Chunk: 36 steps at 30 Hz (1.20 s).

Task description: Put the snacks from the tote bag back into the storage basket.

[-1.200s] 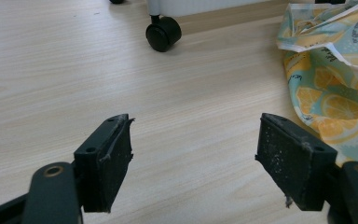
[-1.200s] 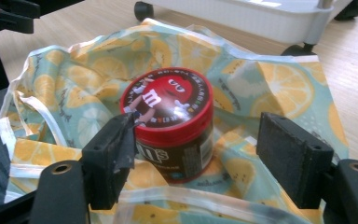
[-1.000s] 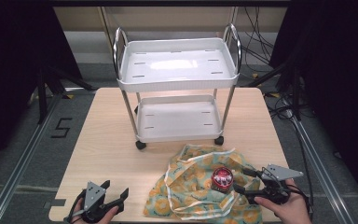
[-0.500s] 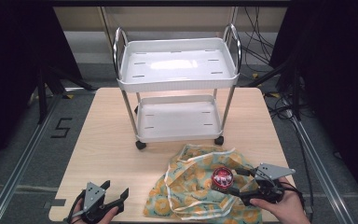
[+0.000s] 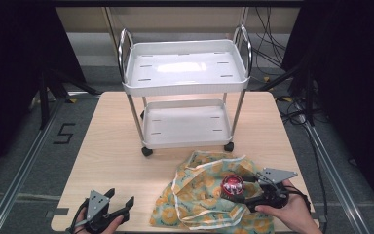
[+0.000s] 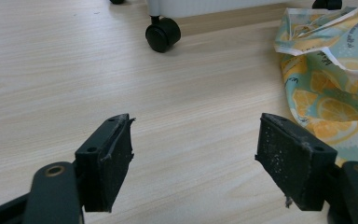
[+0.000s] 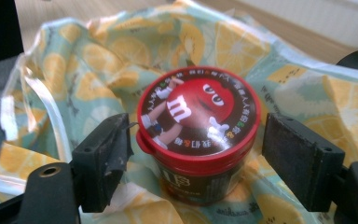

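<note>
A small tub of candy with a red lid (image 5: pixel 233 185) stands on a crumpled lemon-print bag (image 5: pixel 199 195) near the table's front right. My right gripper (image 5: pixel 243 191) is open, with one jaw on each side of the tub (image 7: pixel 198 126). The left jaw is almost against it and a gap remains at the right jaw. The bag (image 7: pixel 74 70) spreads out beneath and behind the tub. At the front left, my left gripper (image 5: pixel 121 196) is low over the bare wood and open (image 6: pixel 196 144) with nothing between its jaws. The bag's edge (image 6: pixel 331 70) lies to its right.
A white two-shelf cart (image 5: pixel 185 88) on black casters stands at the back middle of the wooden table (image 5: pixel 112 141), both shelves bare. One caster (image 6: pixel 163 35) lies ahead of the left gripper. Bare wood stretches between the cart and the left gripper.
My right gripper has moved a little left toward the tub, so its jaws now sit on either side of it. The left gripper, the tub and the bag have stayed put.
</note>
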Tool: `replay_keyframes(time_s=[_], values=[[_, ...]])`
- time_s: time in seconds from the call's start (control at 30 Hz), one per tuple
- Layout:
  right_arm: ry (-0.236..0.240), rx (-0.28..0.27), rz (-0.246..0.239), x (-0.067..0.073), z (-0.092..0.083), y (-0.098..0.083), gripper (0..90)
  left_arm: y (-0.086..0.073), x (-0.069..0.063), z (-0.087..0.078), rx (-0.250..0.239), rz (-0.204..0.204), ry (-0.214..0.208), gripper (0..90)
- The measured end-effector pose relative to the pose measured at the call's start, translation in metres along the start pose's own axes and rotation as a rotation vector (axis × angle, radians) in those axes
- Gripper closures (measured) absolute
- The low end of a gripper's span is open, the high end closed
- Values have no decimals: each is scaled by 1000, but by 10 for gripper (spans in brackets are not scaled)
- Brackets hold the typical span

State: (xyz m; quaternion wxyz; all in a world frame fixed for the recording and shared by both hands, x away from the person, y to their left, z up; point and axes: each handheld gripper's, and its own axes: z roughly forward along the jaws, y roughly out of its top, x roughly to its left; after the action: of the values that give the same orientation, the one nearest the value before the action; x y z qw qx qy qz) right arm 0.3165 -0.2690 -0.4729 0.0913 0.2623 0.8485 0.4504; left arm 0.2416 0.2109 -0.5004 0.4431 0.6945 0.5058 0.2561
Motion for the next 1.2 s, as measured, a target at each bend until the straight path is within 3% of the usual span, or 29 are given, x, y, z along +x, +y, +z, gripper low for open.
replay_keyframes(time_s=[0.13,0.17,0.2,0.33,0.37,0.47,0.5,0.53,0.67,0.73,0.77,1.2], values=[[8,23,-10,-3,5,1,241,0,0,1,-11,-11,0,261],[3,33,15,-1,6,1,238,0,1,0,8,9,3,261],[0,25,-17,-3,8,1,237,0,0,1,-11,-10,1,261],[9,43,7,-2,11,2,232,0,0,0,1,1,2,261],[4,39,-14,-3,12,3,232,0,-1,1,-11,-9,0,261],[1,44,-21,-3,15,2,231,0,-1,1,-10,-9,3,261],[6,50,-3,0,17,2,230,0,-1,1,-9,-9,3,261],[7,45,-30,-2,19,3,230,0,0,1,-2,-1,3,261],[0,52,-39,-2,22,3,231,0,0,0,7,2,9,261],[6,61,-17,0,22,3,230,0,0,0,7,4,11,261],[11,54,-52,-2,23,4,231,0,0,0,7,5,10,261],[14,58,-56,-4,26,2,246,0,-1,1,0,-2,3,261]])
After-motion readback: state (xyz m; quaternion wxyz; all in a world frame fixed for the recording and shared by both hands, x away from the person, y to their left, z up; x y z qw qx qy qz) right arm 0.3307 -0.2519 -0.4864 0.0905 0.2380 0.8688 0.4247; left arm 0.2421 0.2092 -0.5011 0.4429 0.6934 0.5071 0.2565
